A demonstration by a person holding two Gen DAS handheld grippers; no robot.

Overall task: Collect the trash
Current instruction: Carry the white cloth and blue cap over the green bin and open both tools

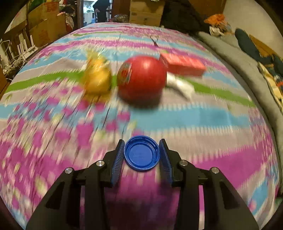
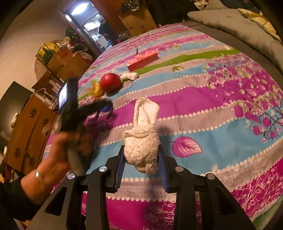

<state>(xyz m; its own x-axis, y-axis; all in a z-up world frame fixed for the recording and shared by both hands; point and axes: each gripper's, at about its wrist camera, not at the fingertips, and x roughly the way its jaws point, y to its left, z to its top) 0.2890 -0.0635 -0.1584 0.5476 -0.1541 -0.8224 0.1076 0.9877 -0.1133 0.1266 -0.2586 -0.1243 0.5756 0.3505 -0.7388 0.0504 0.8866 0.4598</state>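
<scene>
A bedsheet striped in magenta, blue, grey and green [image 2: 203, 99] covers the broad surface. A grey quilted blanket [image 2: 235, 24] lies along its far right edge. Stacked brown cardboard boxes [image 1: 44, 26] stand at the far left. A brown wooden cabinet with metal handles [image 2: 30, 131] stands at the left. A lit doorway [image 2: 92, 26] opens in the far wall, under a bright ceiling lamp [image 2: 79, 8].

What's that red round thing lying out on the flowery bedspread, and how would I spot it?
On the striped pink, blue and green floral bedspread, look toward the far side. There a shiny red ball-shaped container sits between a crumpled yellow wrapper and a white crumpled tissue, with a flat red cardboard box beyond. It is the only round, glossy thing there.
</scene>
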